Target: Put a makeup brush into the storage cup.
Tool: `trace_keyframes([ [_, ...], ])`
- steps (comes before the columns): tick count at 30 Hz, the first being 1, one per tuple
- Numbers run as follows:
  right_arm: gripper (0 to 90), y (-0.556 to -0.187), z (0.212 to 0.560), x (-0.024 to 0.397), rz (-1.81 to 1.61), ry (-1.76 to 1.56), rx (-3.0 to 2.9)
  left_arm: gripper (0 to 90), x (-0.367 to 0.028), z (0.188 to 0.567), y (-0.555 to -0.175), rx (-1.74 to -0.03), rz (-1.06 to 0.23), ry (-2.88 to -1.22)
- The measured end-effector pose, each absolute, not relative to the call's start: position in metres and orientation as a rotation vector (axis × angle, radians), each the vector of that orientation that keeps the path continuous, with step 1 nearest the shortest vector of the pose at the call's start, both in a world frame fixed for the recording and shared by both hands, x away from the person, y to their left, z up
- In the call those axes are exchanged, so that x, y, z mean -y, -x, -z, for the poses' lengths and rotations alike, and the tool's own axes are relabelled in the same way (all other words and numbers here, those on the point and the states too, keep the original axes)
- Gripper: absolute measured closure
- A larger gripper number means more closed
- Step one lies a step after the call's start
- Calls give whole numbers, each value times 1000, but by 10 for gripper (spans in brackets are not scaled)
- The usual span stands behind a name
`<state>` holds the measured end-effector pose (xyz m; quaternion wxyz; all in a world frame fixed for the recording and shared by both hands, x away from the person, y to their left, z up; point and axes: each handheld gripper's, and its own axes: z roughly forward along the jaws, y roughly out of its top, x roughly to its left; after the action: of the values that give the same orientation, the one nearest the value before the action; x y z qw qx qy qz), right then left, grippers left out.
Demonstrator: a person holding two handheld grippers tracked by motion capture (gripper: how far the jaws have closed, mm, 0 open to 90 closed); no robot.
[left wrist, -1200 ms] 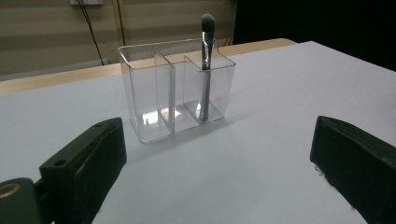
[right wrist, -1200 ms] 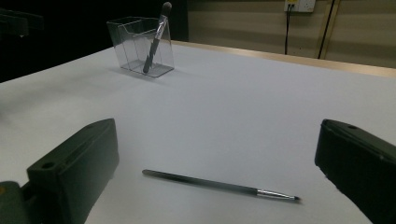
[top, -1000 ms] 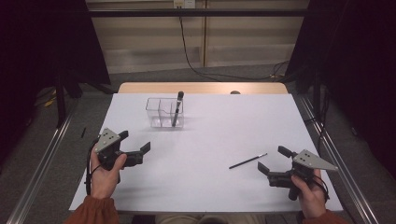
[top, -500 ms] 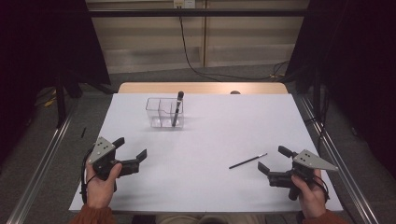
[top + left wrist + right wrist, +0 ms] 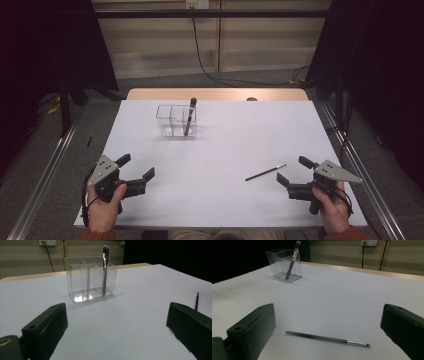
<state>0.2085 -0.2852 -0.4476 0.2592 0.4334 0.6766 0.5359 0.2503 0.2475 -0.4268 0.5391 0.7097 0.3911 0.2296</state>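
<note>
A clear plastic organizer (image 5: 172, 121) with compartments stands on the white table (image 5: 225, 145), toward the back left of centre. A dark makeup brush (image 5: 189, 116) stands upright in its right compartment. A thin dark brush (image 5: 265, 172) lies flat at the near right. My left gripper (image 5: 136, 167) is open and empty near the front left corner, and it faces the organizer (image 5: 90, 280) and the standing brush (image 5: 105, 267). My right gripper (image 5: 292, 170) is open and empty, just right of the thin brush (image 5: 327, 338), which lies between and ahead of its jaws.
The table's wooden back edge (image 5: 215, 94) shows behind the white sheet. Metal rails (image 5: 45, 175) run along the floor on both sides. A black cable (image 5: 200, 55) hangs down the back wall. Dark curtains stand at both sides.
My left gripper has drawn back toward the near left corner of the table, still open. The right gripper and both brushes have stayed put.
</note>
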Motion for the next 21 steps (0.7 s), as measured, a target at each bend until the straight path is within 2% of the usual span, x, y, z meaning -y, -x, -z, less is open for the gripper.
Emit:
trace_keyframes([
  [14, 0, -212, 441, 285, -1455, -1148, -1816, 23, -250, 429, -227, -928, -544, -1685],
  [21, 0, -218, 438, 286, -1455, -1138, -1815, 23, -250, 431, -228, -927, -546, -1687],
])
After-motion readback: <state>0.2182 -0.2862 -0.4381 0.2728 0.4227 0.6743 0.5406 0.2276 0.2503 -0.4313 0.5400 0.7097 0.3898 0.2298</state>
